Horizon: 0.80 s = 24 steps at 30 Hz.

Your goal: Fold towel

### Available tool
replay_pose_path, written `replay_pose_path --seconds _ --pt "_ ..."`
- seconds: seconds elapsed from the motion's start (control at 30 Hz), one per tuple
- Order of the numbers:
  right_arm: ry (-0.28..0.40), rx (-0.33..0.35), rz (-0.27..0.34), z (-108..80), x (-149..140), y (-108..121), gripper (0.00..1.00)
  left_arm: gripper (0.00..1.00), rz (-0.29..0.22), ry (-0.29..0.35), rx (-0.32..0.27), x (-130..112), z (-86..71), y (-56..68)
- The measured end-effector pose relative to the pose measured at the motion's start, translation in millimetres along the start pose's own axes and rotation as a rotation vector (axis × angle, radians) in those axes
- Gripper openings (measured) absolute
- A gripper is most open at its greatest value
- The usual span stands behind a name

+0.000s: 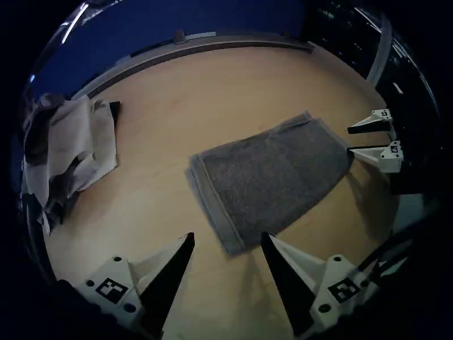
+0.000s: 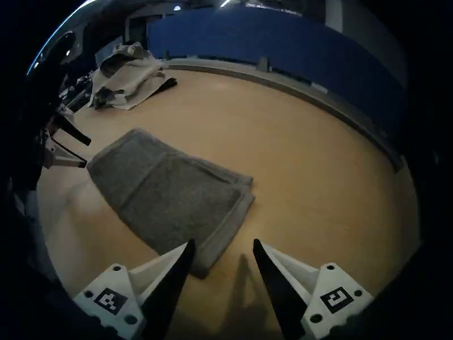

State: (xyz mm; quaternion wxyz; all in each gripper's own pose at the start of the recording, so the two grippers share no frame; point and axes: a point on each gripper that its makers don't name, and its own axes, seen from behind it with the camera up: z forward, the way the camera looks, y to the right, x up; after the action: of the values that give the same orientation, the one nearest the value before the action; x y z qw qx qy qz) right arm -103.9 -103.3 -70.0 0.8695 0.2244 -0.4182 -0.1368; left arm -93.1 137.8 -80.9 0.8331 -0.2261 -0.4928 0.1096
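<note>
Two tools, left gripper (image 1: 226, 235) & right gripper (image 2: 221, 241), are hovering wide open, empty, at opposite ends of grey terry towel (image 1: 272, 175), lying flat mid pale wooden tabletop (image 1: 226, 85). Towel is looking already folded w/ layered edges; prob. a final fold remaining.

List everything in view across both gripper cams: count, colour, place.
towel: 1, grey, folded, flat mid-table between the two grippers
cloth pile: 1 heap, pale beige-white with dark bits, near the table's edge, apart from the towel; piece count can't be told
table: 1, light wood, under everything
partition: 1, blue, along the table's far edge
left gripper: 1, white with black inner finger faces, open, at one end of the towel, holding nothing
right gripper: 1, same colours, open, at the opposite end, holding nothing
</note>
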Motion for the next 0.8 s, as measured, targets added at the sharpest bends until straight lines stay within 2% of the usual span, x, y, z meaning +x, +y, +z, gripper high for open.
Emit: replay_pose_path --seconds 0.17,0.37,0.63,0.8 --pt "-0.019 -0.009 0.012 5.5 -13 3 0.80 0.87 0.003 -0.002 0.003 -2 -0.6 0.0" --pt "-0.006 -0.013 0.012 6.7 -8 4 0.80 0.87 0.000 -0.002 0.003 -5 -1.6 -0.1" --pt "0.049 0.009 0.035 -15.1 10 -4 0.80 0.87 -0.003 0.008 0.001 -4 -4.8 -1.3" --pt "0.046 0.032 0.058 -23.4 1 -10 0.80 0.87 -0.010 0.015 0.000 -3 -7.6 -2.3"
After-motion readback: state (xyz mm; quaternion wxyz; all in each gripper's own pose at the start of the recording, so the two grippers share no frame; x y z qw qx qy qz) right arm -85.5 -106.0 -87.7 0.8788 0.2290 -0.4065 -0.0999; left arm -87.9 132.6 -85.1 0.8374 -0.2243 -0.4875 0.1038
